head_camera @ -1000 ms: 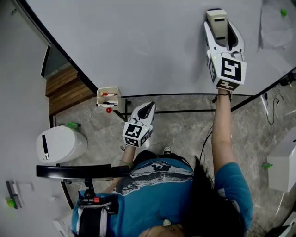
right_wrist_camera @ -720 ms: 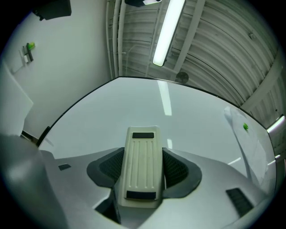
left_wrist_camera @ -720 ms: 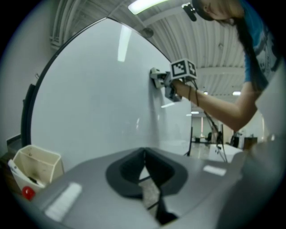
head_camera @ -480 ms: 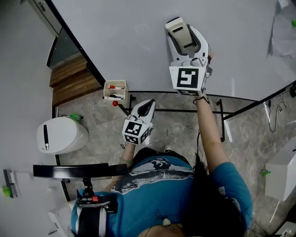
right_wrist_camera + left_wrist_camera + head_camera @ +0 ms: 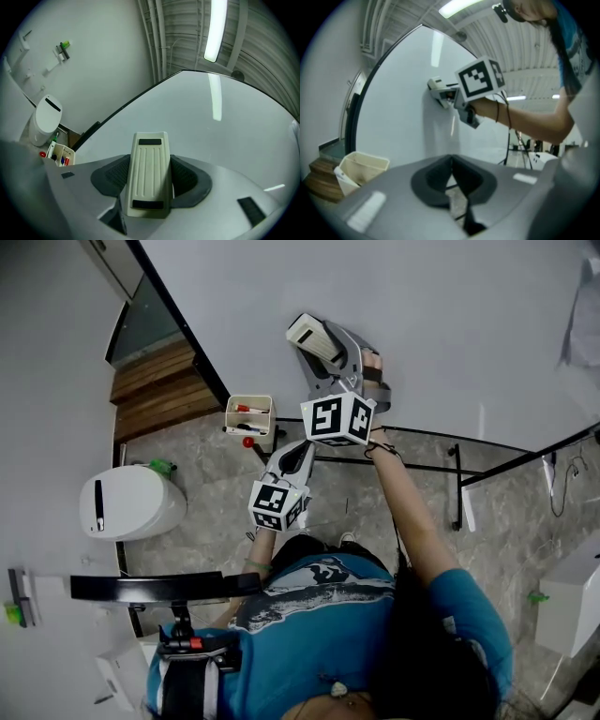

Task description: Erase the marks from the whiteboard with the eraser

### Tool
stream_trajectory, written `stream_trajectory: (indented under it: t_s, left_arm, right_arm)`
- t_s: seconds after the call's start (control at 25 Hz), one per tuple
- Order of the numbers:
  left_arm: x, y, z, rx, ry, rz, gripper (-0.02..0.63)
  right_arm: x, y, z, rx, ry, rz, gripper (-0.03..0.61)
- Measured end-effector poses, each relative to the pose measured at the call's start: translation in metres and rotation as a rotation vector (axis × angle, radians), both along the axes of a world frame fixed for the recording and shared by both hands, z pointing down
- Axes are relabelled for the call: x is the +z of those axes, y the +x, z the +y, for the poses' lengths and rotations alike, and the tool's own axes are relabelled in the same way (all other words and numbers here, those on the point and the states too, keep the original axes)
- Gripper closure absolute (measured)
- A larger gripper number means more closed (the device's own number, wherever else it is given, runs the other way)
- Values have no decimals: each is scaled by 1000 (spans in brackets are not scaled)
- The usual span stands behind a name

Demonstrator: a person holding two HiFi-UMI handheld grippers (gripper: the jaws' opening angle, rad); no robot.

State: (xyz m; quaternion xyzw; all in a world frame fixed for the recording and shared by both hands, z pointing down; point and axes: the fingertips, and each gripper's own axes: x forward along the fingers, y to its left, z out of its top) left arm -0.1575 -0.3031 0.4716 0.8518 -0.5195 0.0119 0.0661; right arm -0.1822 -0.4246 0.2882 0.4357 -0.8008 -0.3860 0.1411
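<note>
Up at the lower left part of the whiteboard (image 5: pixel 422 315), the right gripper (image 5: pixel 326 345) is closed on the eraser (image 5: pixel 307 330), one jaw on each long side. In the right gripper view the cream, ribbed back of the eraser faces the camera and its far end points at the board. From the left gripper view, the eraser's face looks pressed flat against the white surface, near the board's dark curved edge. The left gripper (image 5: pixel 300 457) hangs lower, in front of the person's body and well apart from the board, its jaws together at the tips with nothing between them. A small box (image 5: pixel 248 415) of markers sits at the board's lower edge, left of both grippers, and a white bin (image 5: pixel 131 505) stands on the floor (image 5: pixel 216 493) further left.
</note>
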Motion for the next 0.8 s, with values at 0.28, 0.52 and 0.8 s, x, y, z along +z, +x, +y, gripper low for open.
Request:
stream_trajectory:
  t_s: [0.28,0.52,0.8]
  left_arm:
    - [0,0,-1,9,0,-6,607]
    - [-5,15,-2,45,2,-8,607]
    - [0,51,-10,114,-12,-16,607]
  right_arm:
    - [3,-1,2,-16,-24,15,316]
    - [-30,40,3,9,-56,-76,316]
    - [-79,127,-12,96,-6,-170,316]
